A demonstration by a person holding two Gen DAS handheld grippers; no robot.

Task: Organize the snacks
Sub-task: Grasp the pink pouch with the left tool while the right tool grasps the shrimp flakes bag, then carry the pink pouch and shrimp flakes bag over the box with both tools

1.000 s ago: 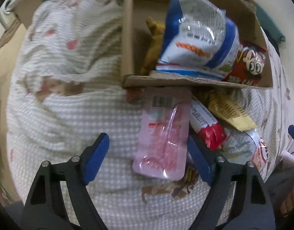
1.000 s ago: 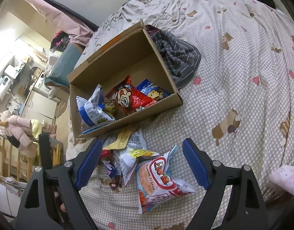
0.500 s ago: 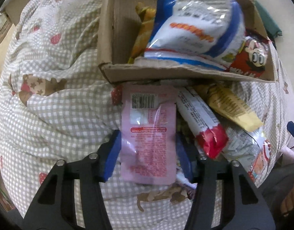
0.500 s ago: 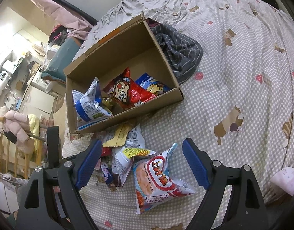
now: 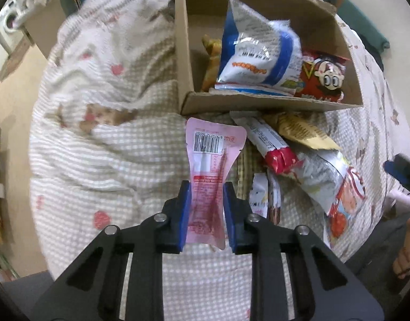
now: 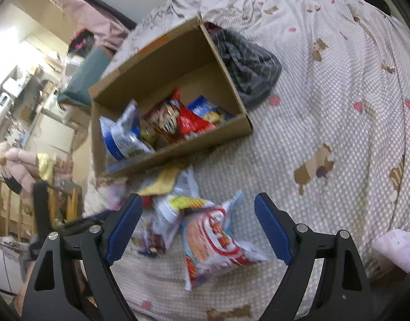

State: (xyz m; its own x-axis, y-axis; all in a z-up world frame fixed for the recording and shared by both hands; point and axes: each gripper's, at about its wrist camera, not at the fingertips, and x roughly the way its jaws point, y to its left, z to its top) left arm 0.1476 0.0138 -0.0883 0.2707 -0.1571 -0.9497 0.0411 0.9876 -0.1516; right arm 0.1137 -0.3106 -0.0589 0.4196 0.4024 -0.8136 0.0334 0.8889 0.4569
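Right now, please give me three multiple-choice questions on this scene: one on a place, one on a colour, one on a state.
1. Where does the cardboard box stand?
A. on the bed
B. on a shelf
C. on the floor

2. What colour is the pouch between the left gripper's pads?
A. green
B. pink
C. black

3. How is the right gripper?
A. shut on a bag
B. open, holding nothing
C. out of view

Answers: 1 A, it rests on the checked bedcover. 2 B, the closing pads pinch a pink pouch. 3 B, its jaws stand wide above the pile.
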